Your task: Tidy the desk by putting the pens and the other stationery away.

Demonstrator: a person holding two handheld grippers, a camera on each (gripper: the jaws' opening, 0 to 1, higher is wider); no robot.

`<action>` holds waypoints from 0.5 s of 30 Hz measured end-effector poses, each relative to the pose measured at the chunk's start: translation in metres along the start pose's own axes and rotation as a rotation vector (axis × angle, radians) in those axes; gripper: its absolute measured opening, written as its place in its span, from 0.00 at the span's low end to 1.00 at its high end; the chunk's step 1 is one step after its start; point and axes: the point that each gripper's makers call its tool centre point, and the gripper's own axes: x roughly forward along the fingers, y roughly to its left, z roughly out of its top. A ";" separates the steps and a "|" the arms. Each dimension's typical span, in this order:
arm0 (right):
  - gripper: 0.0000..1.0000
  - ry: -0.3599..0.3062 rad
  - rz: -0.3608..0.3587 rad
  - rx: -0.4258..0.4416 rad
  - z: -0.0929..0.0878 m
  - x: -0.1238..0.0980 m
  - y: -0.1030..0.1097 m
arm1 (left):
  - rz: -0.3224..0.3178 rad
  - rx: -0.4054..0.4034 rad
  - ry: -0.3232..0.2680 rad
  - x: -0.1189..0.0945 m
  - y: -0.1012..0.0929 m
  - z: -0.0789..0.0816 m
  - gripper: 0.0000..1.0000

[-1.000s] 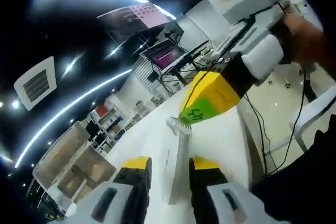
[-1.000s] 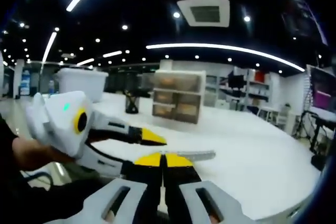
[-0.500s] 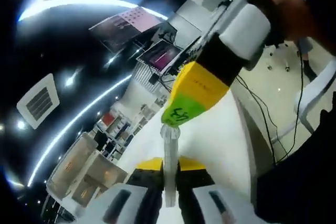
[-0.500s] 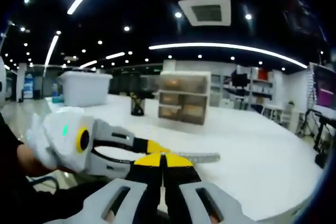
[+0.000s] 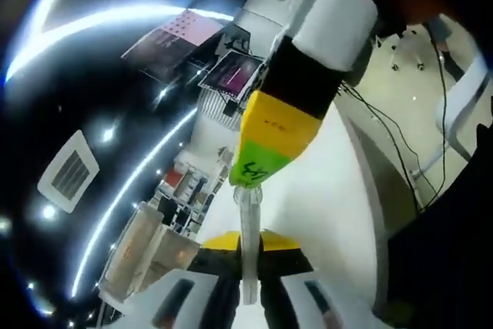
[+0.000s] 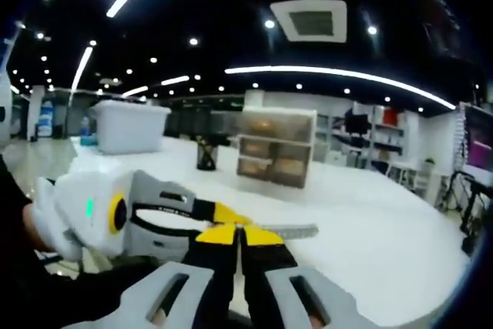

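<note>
One clear pen is being held in the air, above the desk.
The pen [image 5: 248,244] is translucent with a ribbed end, standing up between yellow jaw tips; in the right gripper view it [image 6: 289,230] is lying level, pointing right.

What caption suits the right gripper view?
Both tongs grip one clear pen above a white desk.

One translucent plastic pen [image 5: 247,236] is in play, between two yellow-tipped claws [image 5: 245,246] [image 6: 239,235]. On the white bench [image 6: 370,229]: one clear drawer cabinet [image 6: 275,146], one black mesh pen cup [image 6: 205,156], one white lidded bin [image 6: 128,126].
</note>
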 end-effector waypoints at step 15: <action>0.29 -0.043 -0.040 0.036 -0.002 -0.003 -0.009 | 0.141 0.070 0.076 -0.031 0.065 -0.033 0.07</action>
